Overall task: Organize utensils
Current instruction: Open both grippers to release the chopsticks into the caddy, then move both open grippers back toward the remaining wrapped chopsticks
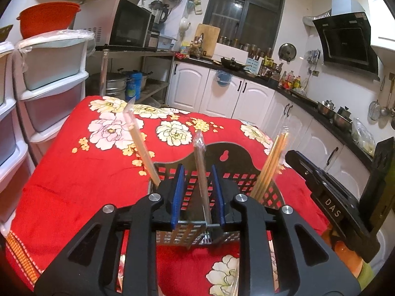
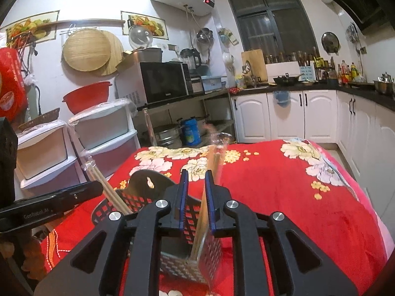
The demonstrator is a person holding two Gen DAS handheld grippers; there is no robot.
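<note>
A black lattice utensil holder (image 1: pixel 223 159) stands on the red flowered tablecloth (image 1: pixel 74 167). Wrapped chopstick packs stand in it: one leaning left (image 1: pixel 140 140), one in the middle (image 1: pixel 201 170), one bundle at the right (image 1: pixel 270 166). My left gripper (image 1: pixel 197 187) hangs over the holder, jaws apart, with the middle pack between them and untouched. In the right wrist view the holder (image 2: pixel 142 185) sits below my right gripper (image 2: pixel 196 197). Its jaws stand apart around a blurred wrapped pack (image 2: pixel 216 157) that stands in the holder beside the right pad. The left gripper's body (image 2: pixel 49 204) shows at the left.
White plastic drawer units (image 1: pixel 49 83) stand left of the table. White cabinets (image 1: pixel 222 93) and a dark counter with pots run along the back and right. The right gripper's body (image 1: pixel 328 187) is close at the right. More flowered cloth (image 2: pixel 296 185) lies right of the holder.
</note>
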